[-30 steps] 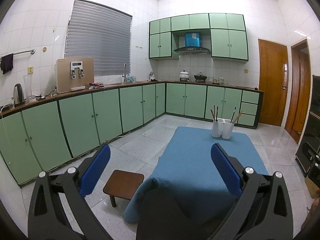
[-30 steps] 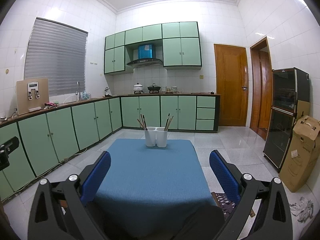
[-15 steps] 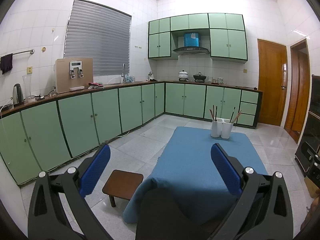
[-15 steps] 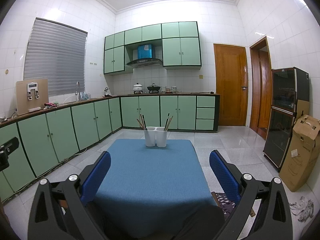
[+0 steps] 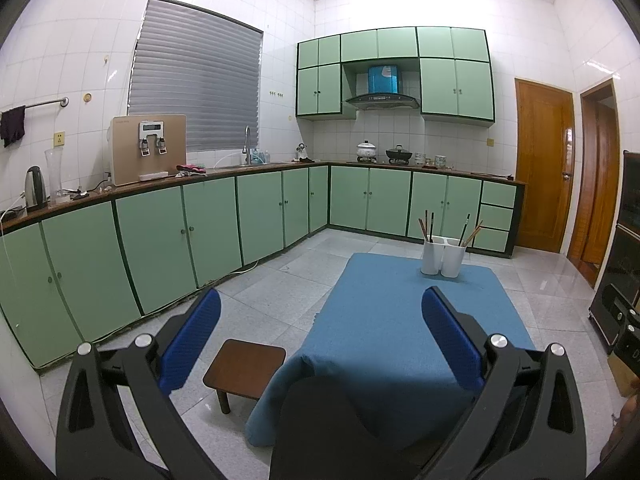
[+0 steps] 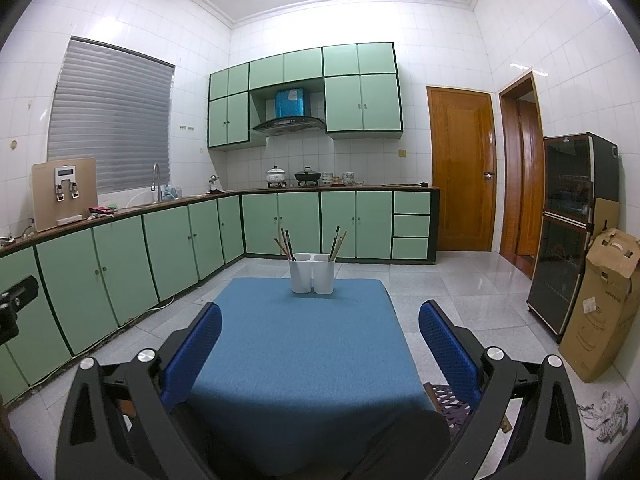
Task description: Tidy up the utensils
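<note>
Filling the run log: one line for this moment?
left gripper open | right gripper open | chopsticks in white holder, untouched

2 holders (image 6: 312, 273) touching at the table's (image 6: 304, 344) far edge, chopsticks (image 6: 285, 243) in each

Tablecloth (image 6: 304, 344) bare up to holder (image 6: 312, 273).

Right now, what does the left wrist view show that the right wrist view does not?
Only the left wrist view shows the small wooden stool, the kettle and the towel rail.

Only the right wrist view shows the cardboard box and the full dark cabinet.

Both show the blue-covered table, the two white holders with chopsticks at its far end, the green cabinets, and an open, empty gripper: left gripper, right gripper.
</note>
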Demonstrator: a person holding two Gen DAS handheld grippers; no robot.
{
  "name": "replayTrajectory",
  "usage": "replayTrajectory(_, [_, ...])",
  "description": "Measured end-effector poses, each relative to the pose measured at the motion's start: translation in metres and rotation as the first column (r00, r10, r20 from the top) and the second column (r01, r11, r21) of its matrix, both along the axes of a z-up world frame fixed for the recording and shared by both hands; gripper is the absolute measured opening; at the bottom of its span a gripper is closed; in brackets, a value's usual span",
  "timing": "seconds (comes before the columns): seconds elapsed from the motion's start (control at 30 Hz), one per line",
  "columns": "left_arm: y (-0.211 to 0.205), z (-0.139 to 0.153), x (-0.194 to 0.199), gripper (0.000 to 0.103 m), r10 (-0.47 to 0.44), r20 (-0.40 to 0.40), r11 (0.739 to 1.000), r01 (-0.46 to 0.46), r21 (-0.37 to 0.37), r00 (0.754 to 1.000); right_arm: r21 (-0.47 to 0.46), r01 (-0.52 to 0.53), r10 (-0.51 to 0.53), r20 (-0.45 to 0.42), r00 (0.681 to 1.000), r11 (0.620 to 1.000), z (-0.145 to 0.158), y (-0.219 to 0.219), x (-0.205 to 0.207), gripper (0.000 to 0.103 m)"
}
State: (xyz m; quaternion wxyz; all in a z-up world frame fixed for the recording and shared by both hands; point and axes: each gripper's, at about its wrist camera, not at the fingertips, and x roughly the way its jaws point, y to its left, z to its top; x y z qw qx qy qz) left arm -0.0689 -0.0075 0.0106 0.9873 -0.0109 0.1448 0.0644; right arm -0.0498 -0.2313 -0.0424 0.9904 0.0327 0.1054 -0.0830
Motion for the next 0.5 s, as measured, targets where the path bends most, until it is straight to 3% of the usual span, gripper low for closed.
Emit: replayTrajectory(0.5, [0.0002,0.0005,0.0001,0.098,-0.001,-0.001,1.0,0.001,-0.003,1.0,0.002,0.0,0.0,-0.001,1.0,1.0,0.0003,0.0007,0.0013,0.097])
